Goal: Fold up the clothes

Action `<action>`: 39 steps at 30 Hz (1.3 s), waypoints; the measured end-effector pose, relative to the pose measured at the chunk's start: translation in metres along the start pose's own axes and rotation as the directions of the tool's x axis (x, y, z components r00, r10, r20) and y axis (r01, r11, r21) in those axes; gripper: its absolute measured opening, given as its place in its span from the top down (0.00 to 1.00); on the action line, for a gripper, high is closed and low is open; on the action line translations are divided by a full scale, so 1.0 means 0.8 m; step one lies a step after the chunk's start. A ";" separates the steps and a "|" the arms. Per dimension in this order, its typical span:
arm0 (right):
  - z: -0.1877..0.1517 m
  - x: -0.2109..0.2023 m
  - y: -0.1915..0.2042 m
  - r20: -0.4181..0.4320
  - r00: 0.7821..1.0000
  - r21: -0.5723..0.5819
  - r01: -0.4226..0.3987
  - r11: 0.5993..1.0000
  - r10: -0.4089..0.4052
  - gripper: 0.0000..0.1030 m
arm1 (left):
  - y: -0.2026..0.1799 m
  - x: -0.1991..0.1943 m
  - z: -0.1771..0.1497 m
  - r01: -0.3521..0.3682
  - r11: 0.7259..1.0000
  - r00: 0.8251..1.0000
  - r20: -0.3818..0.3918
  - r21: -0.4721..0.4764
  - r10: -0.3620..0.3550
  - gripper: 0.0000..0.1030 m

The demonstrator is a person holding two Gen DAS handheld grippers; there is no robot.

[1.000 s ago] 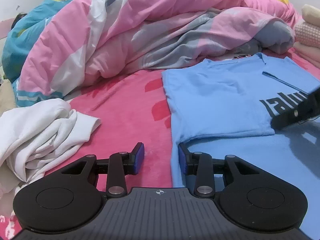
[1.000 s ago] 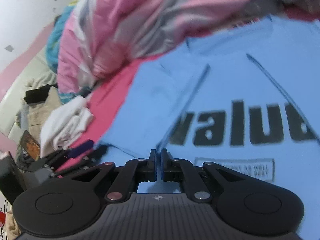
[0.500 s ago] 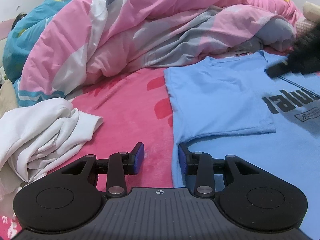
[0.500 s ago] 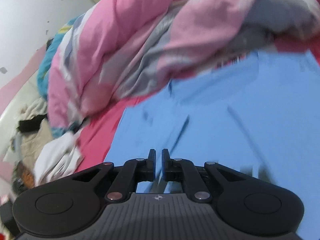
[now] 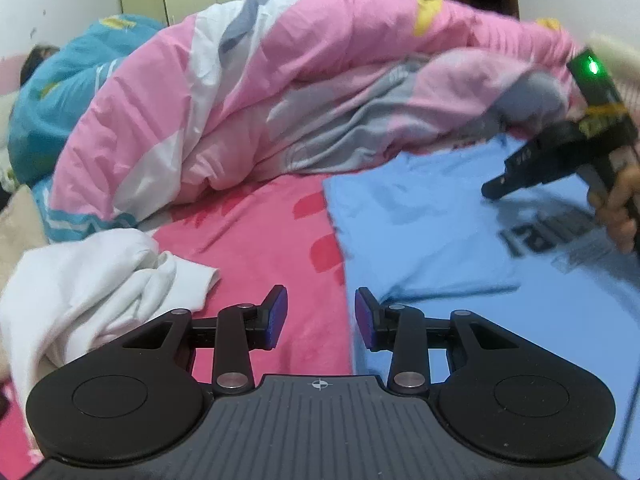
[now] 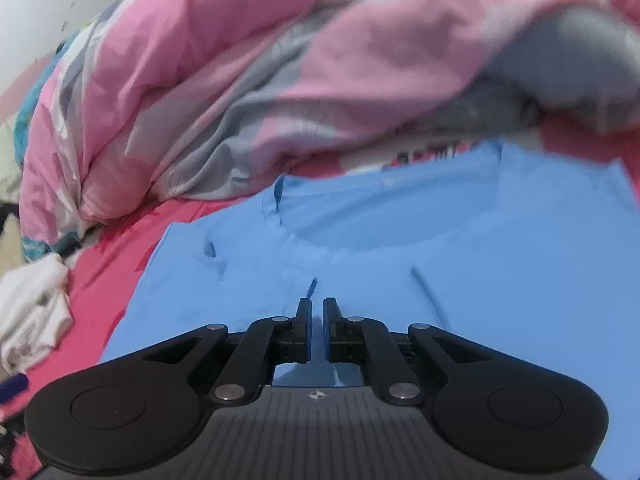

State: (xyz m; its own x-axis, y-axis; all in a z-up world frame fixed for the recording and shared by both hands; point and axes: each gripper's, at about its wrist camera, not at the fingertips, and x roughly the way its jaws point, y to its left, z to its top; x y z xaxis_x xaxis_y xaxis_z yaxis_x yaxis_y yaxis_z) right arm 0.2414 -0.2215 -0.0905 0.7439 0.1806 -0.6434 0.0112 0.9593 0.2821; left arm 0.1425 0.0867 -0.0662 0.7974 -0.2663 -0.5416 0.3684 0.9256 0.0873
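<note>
A pink bed sheet (image 5: 256, 248) carries a flat blue T-shirt (image 5: 420, 232). Left tongs (image 5: 320, 314) hover apart, empty, over its edge; right tongs (image 6: 316, 330) nearly together, empty, above it. Behind lies a pink duvet (image 5: 280, 92).

Even, soft indoor light, fairly bright, with no glare on the fabrics. Both views bulge with fisheye bending, and the corners go dark.

Left wrist view: the near tongs (image 5: 320, 316) are sharp, while the other tongs (image 5: 494, 190) at 3 o'clock are smeared, with a green lamp (image 5: 592, 67) glowing above them and a soft shadow on the shirt (image 5: 420, 232) beneath.

Right wrist view: the quilt (image 6: 248, 80) from 10 to 2 o'clock is streaked with motion blur — its folds run together — and the white cloth (image 6: 32, 312) at 9 o'clock is hazy too.
</note>
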 end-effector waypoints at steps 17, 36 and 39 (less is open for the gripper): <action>0.048 0.069 0.052 -0.007 1.000 -0.168 0.006 0.986 -0.007 0.96 | -0.023 0.068 -0.015 -0.056 0.998 0.993 -0.107 -0.018 0.054 0.59; 0.081 0.125 0.107 -0.183 0.962 -0.170 -0.234 0.957 0.203 0.95 | -0.025 0.065 -0.014 -0.060 0.998 0.992 -0.110 -0.007 0.059 0.58; 0.087 0.160 0.100 -0.197 0.962 -0.096 -0.211 0.973 0.190 0.98 | -0.023 0.065 -0.015 -0.055 0.998 0.992 -0.110 -0.009 0.054 0.58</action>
State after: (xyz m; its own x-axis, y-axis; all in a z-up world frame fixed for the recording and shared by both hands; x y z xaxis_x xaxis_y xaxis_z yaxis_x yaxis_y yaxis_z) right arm 0.3839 -0.1367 -0.1004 0.5862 0.3984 -0.7055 -0.2104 0.9157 0.3423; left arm 0.1716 0.0592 -0.1058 0.7586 -0.1849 -0.6247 0.3195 0.9413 0.1093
